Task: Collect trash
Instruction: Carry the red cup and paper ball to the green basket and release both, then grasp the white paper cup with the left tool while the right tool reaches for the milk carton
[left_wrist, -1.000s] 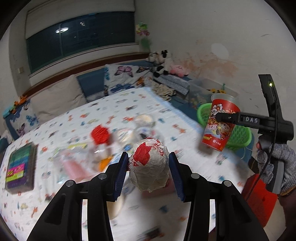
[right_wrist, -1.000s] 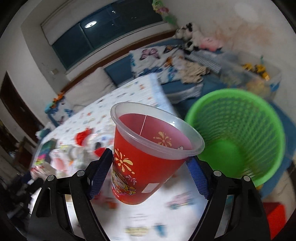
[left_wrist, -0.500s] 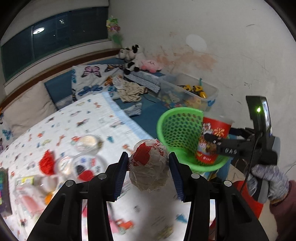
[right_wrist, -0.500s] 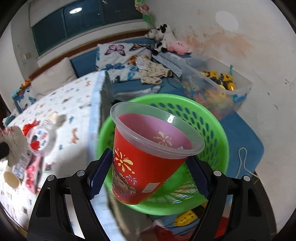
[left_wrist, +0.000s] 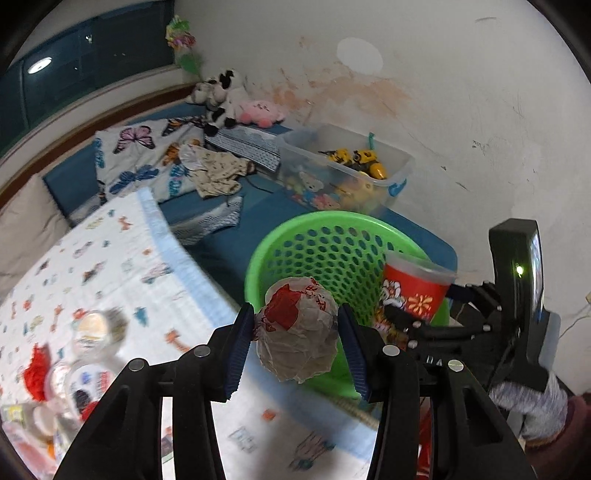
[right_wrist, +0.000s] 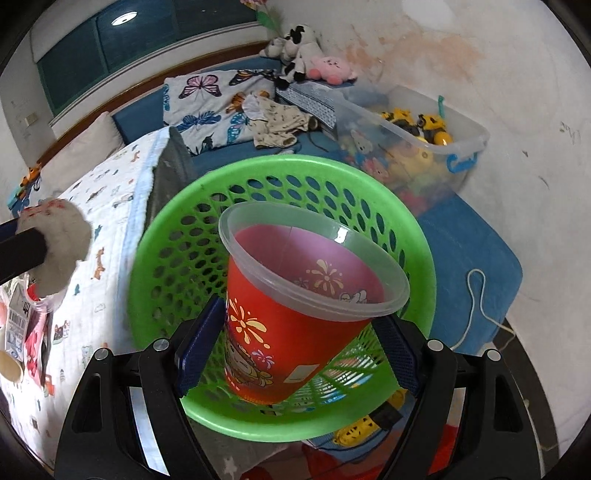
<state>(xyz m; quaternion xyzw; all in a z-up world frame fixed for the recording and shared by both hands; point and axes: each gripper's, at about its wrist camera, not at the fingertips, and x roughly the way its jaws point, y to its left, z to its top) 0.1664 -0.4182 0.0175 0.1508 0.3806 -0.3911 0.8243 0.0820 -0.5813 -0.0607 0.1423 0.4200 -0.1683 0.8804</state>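
Trash is held in both grippers beside a green basket (right_wrist: 280, 177), a round plastic bin with walls pierced by rows of oval holes. The right gripper (right_wrist: 295, 354) is clamped on a red cup (right_wrist: 295, 314), a smooth tapered plastic cup with a clear rim and cartoon printing. The cup hangs directly over the basket's open mouth, its long axis tilted, rim pointing up and away from the gripper. Judging from this, the right hand is the nearer one and only needs to let go for the cup to fall in.

The left gripper (left_wrist: 295, 343) is clamped on a paper ball (left_wrist: 297, 332), a crumpled, wrinkled wad of pale wrapper with red print, roughly round. From the left wrist view the ball sits in front of the basket's near left rim; from the right wrist view it appears off to the basket's left, over a bed sheet (left_wrist: 122, 266) printed with small animals. It probably has to travel a little further toward the basket before release. More litter lies blurred on the sheet, well away from the basket.
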